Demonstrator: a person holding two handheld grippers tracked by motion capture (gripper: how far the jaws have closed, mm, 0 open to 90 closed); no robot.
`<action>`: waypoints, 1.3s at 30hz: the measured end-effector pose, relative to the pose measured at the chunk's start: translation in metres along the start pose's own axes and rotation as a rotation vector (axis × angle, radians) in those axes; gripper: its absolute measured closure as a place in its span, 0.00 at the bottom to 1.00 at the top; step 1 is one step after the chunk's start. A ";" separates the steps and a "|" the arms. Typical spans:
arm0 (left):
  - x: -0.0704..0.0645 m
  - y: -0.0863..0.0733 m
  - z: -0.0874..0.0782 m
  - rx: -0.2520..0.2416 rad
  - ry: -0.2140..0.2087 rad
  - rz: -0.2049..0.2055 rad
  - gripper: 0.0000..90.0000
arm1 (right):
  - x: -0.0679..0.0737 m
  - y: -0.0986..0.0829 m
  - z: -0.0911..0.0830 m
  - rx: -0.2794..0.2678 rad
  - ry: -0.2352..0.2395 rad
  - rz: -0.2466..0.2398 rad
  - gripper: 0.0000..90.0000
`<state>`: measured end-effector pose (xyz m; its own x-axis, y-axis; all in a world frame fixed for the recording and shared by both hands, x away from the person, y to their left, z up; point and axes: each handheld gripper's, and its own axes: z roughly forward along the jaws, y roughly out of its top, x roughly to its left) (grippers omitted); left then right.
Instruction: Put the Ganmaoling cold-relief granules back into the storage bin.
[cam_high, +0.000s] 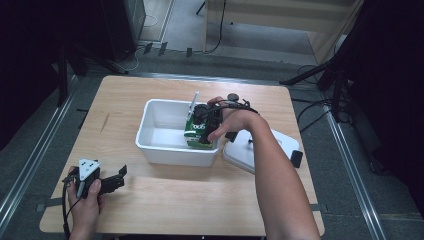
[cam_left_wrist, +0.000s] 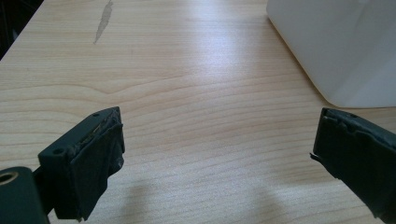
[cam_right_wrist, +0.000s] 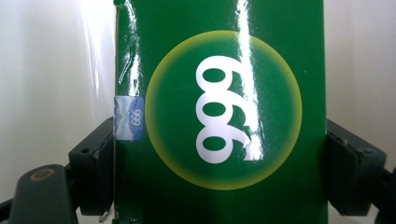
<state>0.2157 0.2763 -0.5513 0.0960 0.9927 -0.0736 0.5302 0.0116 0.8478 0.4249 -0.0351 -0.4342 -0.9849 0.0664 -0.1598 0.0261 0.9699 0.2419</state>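
Holding the green carton (cam_right_wrist: 219, 112) by its two narrow sides, your right hand-held gripper (cam_high: 212, 120) has its jaws closed flat against the pack, one pad on each edge, with the printed "999" face turned toward the camera that rides on it. In the high view the carton stands upright inside the white plastic tub (cam_high: 155, 145), toward its right end, and whether it rests on the tub floor or hangs just above it cannot be told.

Treat it as a light cardboard box with a glossy, slick skin: the walls will likely dent if you squeeze hard, and the shiny print could slide in the pads if you squeeze too little. Your present grip across the narrow sides, near the middle of its height, looks like the sound place to take it; keep the pads square so it does not twist.

Your left hand-held gripper (cam_high: 97, 181) rests low on the wooden counter (cam_high: 200, 210), near its front left corner, jaws spread wide and holding nothing, with the tub's outer wall (cam_left_wrist: 341, 46) ahead of it. The white lid (cam_high: 280, 142) lies on the counter just right of the tub.
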 end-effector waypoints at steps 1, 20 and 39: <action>0.000 0.000 0.000 0.000 0.000 0.000 0.03 | 0.000 0.000 0.000 0.001 -0.002 0.001 0.16; 0.000 0.000 0.000 -0.001 0.002 -0.002 0.03 | 0.001 -0.002 -0.006 -0.002 0.008 0.019 0.16; -0.001 0.000 0.000 -0.002 0.000 0.003 0.03 | -0.001 -0.004 -0.057 -0.053 0.001 0.057 0.05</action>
<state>0.2160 0.2755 -0.5514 0.0976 0.9927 -0.0705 0.5280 0.0084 0.8492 0.4158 -0.0525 -0.3808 -0.9823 0.1206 -0.1433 0.0729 0.9509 0.3007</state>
